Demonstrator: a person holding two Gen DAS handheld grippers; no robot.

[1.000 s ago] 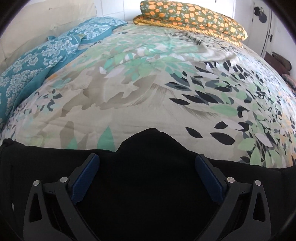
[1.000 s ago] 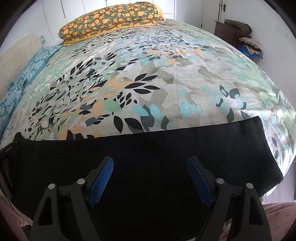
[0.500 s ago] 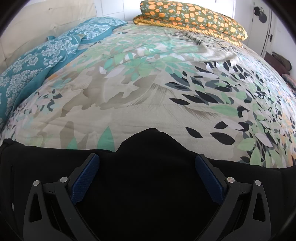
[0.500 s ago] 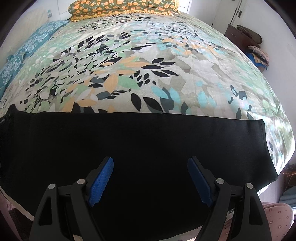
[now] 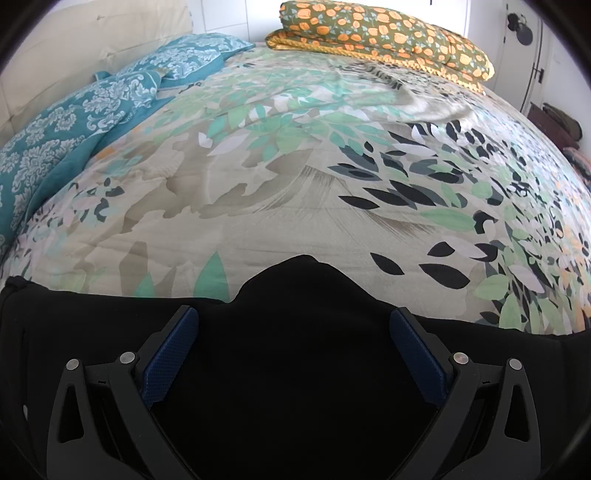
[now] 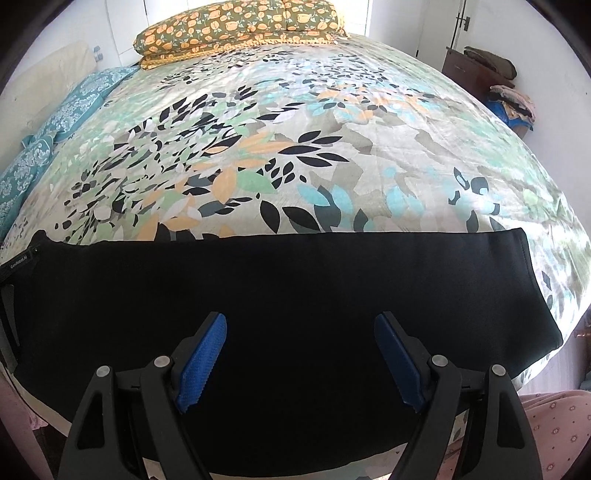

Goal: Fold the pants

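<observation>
jaws of both grippers spread wide, nothing pinched between the blue pads. left gripper (image 5: 293, 354) poised over the black pants (image 5: 295, 387), right gripper (image 6: 300, 360) likewise over the same garment (image 6: 280, 295), both angled down at the near edge of the bed (image 6: 332, 147).

pants laid across the near edge of the floral bedspread (image 5: 258, 184), stretched left to right as one long dark band. looks already doubled leg over leg, judging by the single straight far edge and the one squared hem end at the right in the right wrist view; hard to confirm, since the black cloth hides its own layers. crotch point bulging toward the far side between the left jaws in the left wrist view. small label at the far left end of the band in the right wrist view, likely the waist end.

probably left to do: bringing the hem end over toward the waist, once or twice, then smoothing. no crosswise fold visible yet.

relative to the jaws: cloth beneath and ahead of both pairs, filling the gap between the pads in each view; contact with the fabric not possible to tell. blue patterned pillows (image 5: 92, 122) at the left and an orange flowered pillow (image 6: 236, 26) at the far end, well apart from the pants.
</observation>
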